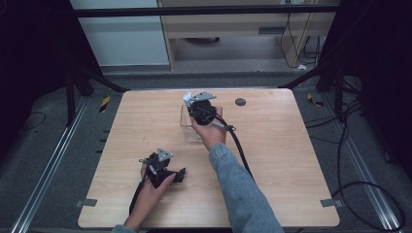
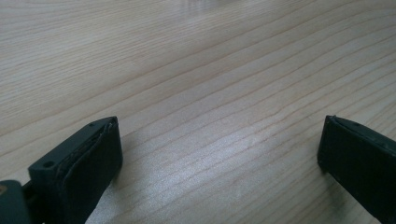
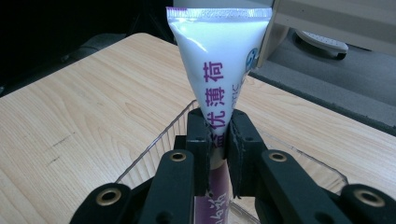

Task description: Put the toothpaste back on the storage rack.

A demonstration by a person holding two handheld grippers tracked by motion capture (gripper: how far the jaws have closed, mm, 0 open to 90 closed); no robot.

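Wood-grain table (image 1: 272,165) over grey floor (image 1: 58,145)

My two black claws, one sleeve in denim

My right claw (image 3: 218,140) has black link arms pinned with brass-ringed screws, flat padded jaws, a grey three-cornered plate on top and a thick black cable trailing back along my blue denim sleeve (image 1: 240,189). My left claw (image 1: 163,167) is the same black build, with blocky jaws, small screw holes and its own grey plate.
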